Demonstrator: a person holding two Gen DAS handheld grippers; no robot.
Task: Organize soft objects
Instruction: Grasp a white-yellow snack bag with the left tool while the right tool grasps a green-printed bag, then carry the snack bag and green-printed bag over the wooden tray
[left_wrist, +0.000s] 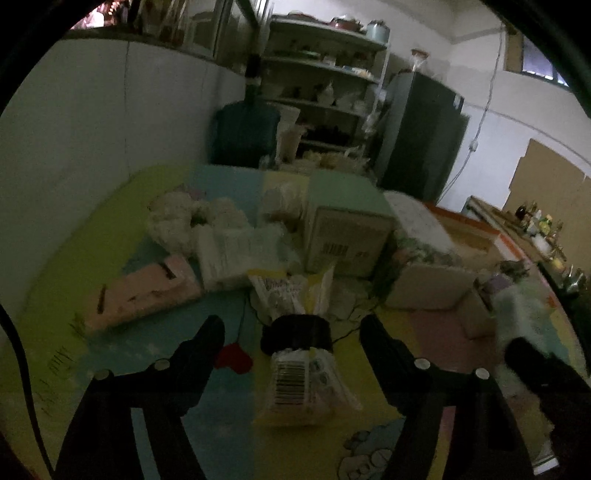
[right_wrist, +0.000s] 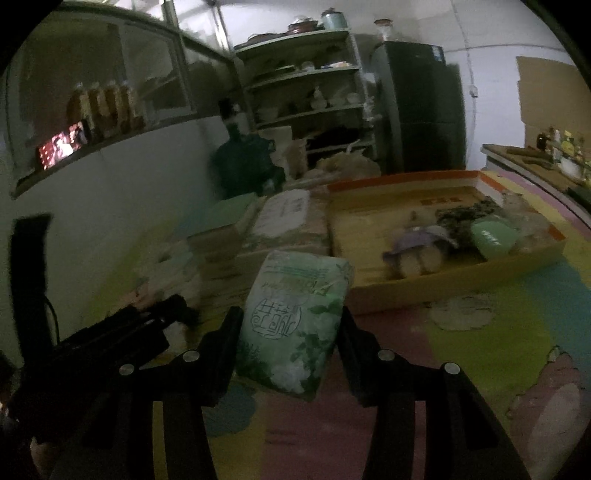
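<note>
My right gripper (right_wrist: 290, 325) is shut on a green-and-white tissue pack (right_wrist: 295, 314) and holds it above the mat, short of the cardboard tray (right_wrist: 454, 273). The tray holds a purple soft toy (right_wrist: 417, 243), a green pouch (right_wrist: 493, 236) and a dark patterned item (right_wrist: 465, 218). My left gripper (left_wrist: 291, 332) is open above the mat. A barcoded snack bag (left_wrist: 306, 380) with a black band (left_wrist: 295, 332) lies between its fingers. Behind lie a pink pack (left_wrist: 144, 291), a white wipes pack (left_wrist: 240, 251), a fluffy white toy (left_wrist: 184, 218) and a green-topped box (left_wrist: 347, 229).
A colourful foam mat (left_wrist: 110, 240) covers the floor. A red heart-shaped piece (left_wrist: 232, 358) lies by the left finger. A white block (left_wrist: 432, 288) sits right of the pile. Shelves (left_wrist: 325, 81), a dark fridge (left_wrist: 421, 136) and a water jug (left_wrist: 243, 133) stand behind.
</note>
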